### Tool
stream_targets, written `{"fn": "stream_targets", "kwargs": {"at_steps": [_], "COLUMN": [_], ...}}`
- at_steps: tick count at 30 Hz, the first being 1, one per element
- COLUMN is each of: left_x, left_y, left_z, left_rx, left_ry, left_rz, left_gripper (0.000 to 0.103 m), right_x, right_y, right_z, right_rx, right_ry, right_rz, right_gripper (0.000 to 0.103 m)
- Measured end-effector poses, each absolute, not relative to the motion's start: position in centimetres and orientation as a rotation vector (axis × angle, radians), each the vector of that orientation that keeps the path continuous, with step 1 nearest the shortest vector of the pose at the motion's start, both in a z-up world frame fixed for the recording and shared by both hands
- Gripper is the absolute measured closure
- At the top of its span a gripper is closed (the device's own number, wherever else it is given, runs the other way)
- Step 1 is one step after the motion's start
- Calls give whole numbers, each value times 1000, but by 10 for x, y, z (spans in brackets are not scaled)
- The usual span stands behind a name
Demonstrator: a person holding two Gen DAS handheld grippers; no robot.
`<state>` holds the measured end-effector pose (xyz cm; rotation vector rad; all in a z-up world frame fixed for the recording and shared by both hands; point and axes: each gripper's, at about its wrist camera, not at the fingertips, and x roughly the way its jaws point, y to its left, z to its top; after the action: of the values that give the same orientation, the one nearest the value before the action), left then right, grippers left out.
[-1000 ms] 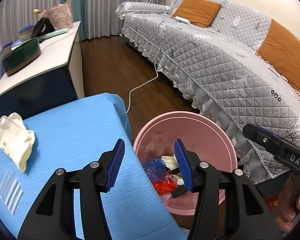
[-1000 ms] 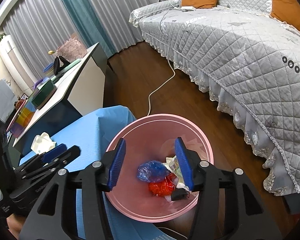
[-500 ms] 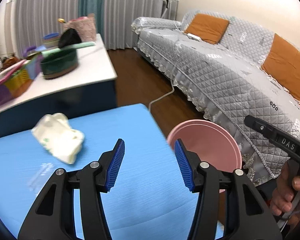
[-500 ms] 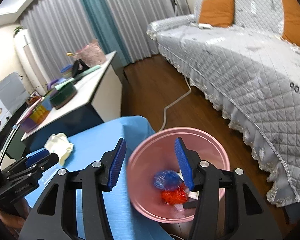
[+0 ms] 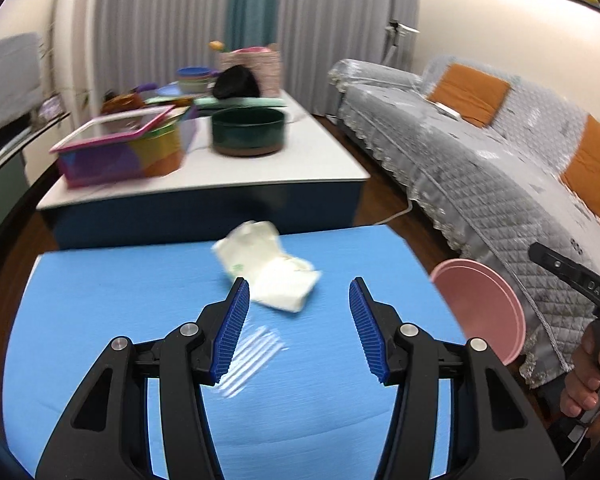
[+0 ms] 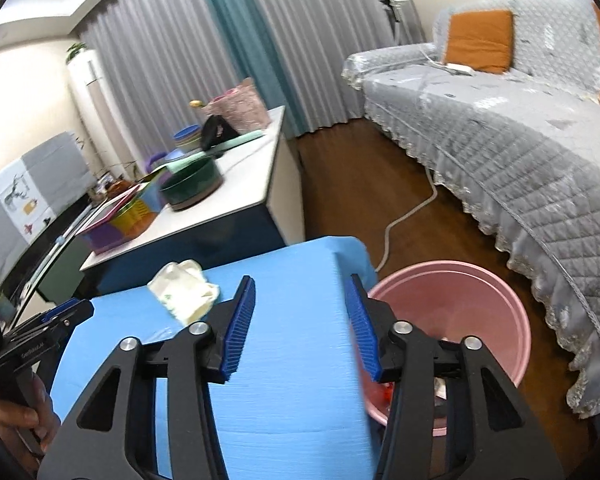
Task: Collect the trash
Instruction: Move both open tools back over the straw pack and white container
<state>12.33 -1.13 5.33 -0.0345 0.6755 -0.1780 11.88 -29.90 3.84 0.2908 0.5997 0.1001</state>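
Observation:
A crumpled cream wrapper lies on the blue table, just beyond my left gripper, which is open and empty. A clear ridged plastic piece lies beside its left finger. In the right wrist view the wrapper sits left of my right gripper, whose jaws are closing with nothing between them, above the table. The pink bin stands on the floor to the right, with red trash showing inside. The bin's rim shows in the left view too.
A white low table behind holds a green round tin, a colourful box and other items. A grey quilted sofa with orange cushions runs along the right. A white cable crosses the wooden floor. A hand grips the right tool.
Both grippers swung left from above the bin to over the blue table and rose. The wrapper is now in front of the left gripper. The right jaws have narrowed a little.

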Motion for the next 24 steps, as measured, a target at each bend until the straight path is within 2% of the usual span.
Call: {"fn": "stream_targets", "kwargs": {"at_steps": [4, 7, 24], "left_x": [127, 131, 172], "left_y": [14, 29, 56], "left_z": [32, 14, -49], "left_rx": [-70, -89, -105], "left_ry": [699, 727, 864], "left_rz": [-139, -111, -65], "left_gripper": [51, 51, 51], "right_x": [124, 131, 188], "right_y": [-275, -258, -189], "right_z": [34, 27, -15], "right_rx": [257, 239, 233], "right_ry": [605, 620, 710], "right_rz": [134, 162, 270], "right_gripper": [68, 71, 71]}}
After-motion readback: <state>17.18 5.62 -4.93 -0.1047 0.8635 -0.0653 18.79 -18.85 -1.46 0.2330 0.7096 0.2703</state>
